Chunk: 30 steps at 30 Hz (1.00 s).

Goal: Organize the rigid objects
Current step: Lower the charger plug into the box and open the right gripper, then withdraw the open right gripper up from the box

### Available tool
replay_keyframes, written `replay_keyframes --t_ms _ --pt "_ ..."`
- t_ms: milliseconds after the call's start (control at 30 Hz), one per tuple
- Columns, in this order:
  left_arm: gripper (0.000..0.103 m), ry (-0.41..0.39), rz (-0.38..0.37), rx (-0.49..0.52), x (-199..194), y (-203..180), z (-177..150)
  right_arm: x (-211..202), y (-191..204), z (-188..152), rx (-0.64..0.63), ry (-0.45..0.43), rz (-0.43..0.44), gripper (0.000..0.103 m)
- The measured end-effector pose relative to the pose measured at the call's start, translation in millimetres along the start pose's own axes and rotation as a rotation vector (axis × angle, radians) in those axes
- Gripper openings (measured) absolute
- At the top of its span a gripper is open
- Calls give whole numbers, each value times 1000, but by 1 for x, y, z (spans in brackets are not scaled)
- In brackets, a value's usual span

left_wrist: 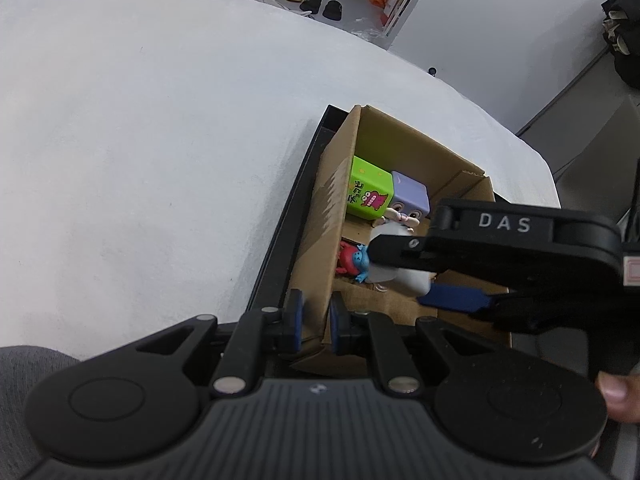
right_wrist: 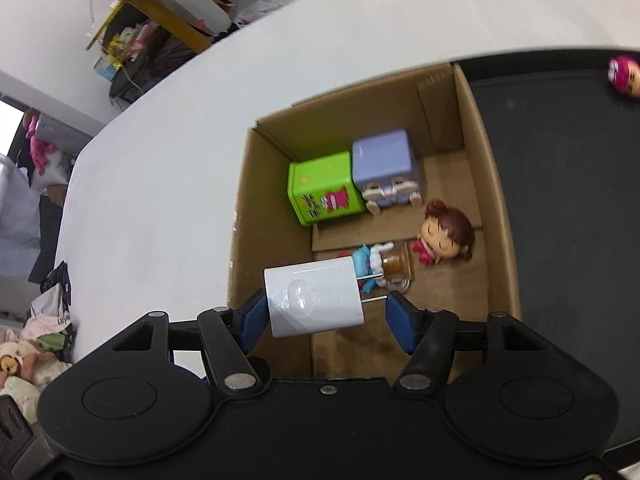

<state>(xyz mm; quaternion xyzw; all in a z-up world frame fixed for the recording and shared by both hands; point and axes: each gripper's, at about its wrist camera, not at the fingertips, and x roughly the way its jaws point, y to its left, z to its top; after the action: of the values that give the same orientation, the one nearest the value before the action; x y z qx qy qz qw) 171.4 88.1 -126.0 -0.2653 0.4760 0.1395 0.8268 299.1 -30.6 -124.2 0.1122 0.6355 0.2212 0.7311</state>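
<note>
The wide white cloth-covered table [left_wrist: 140,140] filled most of the scene, and on it lay a flat black tray [right_wrist: 560,200] with an open brown cardboard box [right_wrist: 496,208] standing along its edge. The left gripper [left_wrist: 314,322] had its blue pads pinching the box's near wall, one pad outside, one inside. The right gripper [right_wrist: 326,318] hung over the box, jaws spread; a white plastic plug charger [right_wrist: 314,300] sat between them, its back against the left pad, its prongs reaching towards the right pad, though whether they touched I could not tell. Down inside, a lime-green cartoon-printed cube [right_wrist: 324,188] touched a lavender rabbit-faced cube [right_wrist: 386,168] in the far corner. Nearer lay a brown-haired doll figurine [right_wrist: 446,234], then a small blue-and-white figure [right_wrist: 370,258] beside a little amber glass mug [right_wrist: 398,268]. A pink-headed toy [right_wrist: 624,76] rested on the tray, well apart.
</note>
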Motion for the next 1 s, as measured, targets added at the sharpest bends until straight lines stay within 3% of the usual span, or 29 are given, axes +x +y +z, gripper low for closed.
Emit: replay_keyframes --t_ms 133,300,1000 --pt "12 -2 6 -5 0 1 1 -4 -2 -2 3 37 93 72" --pt "12 -2 -3 -16 1 3 1 -26 -4 -2 -22 30 119 75" --pt "11 -12 20 7 0 -3 -1 -87 -29 9 -144 -41 58 77"
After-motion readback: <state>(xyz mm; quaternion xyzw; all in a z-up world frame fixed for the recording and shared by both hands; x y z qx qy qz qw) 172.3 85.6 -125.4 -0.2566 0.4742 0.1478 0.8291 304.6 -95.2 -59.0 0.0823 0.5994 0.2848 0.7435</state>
